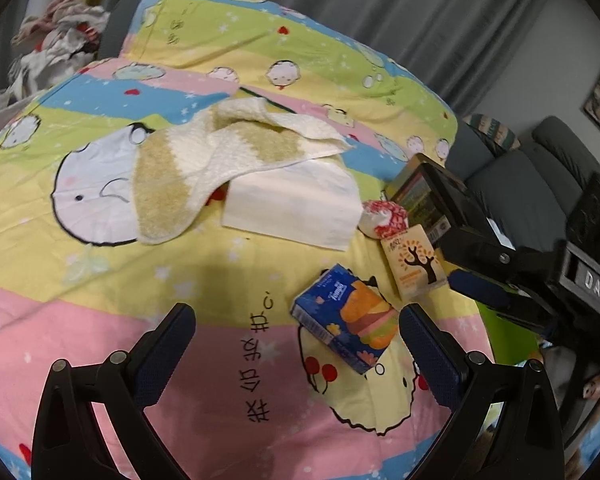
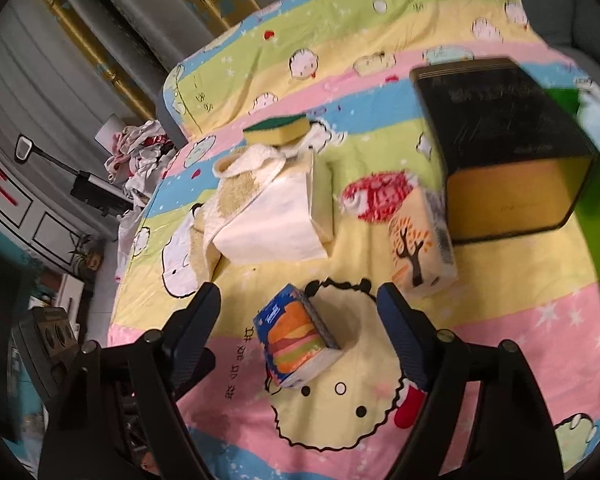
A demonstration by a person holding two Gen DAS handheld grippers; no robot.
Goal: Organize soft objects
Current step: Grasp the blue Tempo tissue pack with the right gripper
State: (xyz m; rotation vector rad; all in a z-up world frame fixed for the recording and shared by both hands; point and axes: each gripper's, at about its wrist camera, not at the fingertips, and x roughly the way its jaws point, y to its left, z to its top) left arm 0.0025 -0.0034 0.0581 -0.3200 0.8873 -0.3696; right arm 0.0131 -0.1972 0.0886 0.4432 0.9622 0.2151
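A blue burger-print tissue pack (image 1: 346, 320) (image 2: 296, 340) lies on the cartoon bedsheet (image 1: 100, 280). My left gripper (image 1: 296, 320) is open and empty, the pack just inside its right finger. My right gripper (image 2: 300, 312) is open and empty, hovering around the same pack. A tree-print tissue pack (image 1: 414, 262) (image 2: 420, 248), a red-and-white pouch (image 1: 384, 216) (image 2: 376, 196), a white tissue stack (image 1: 296, 204) (image 2: 276, 216) and a yellow-and-white towel (image 1: 204, 156) (image 2: 236, 184) lie beyond. A yellow-green sponge (image 2: 278, 128) sits behind the towel.
A black-and-gold box (image 2: 504, 144) (image 1: 424, 188) stands at the sheet's right side, with the right gripper's body (image 1: 520, 272) beside it. A clothes pile (image 1: 56, 48) (image 2: 140, 152) lies at the far left. Grey curtains and a sofa (image 1: 540, 168) are behind.
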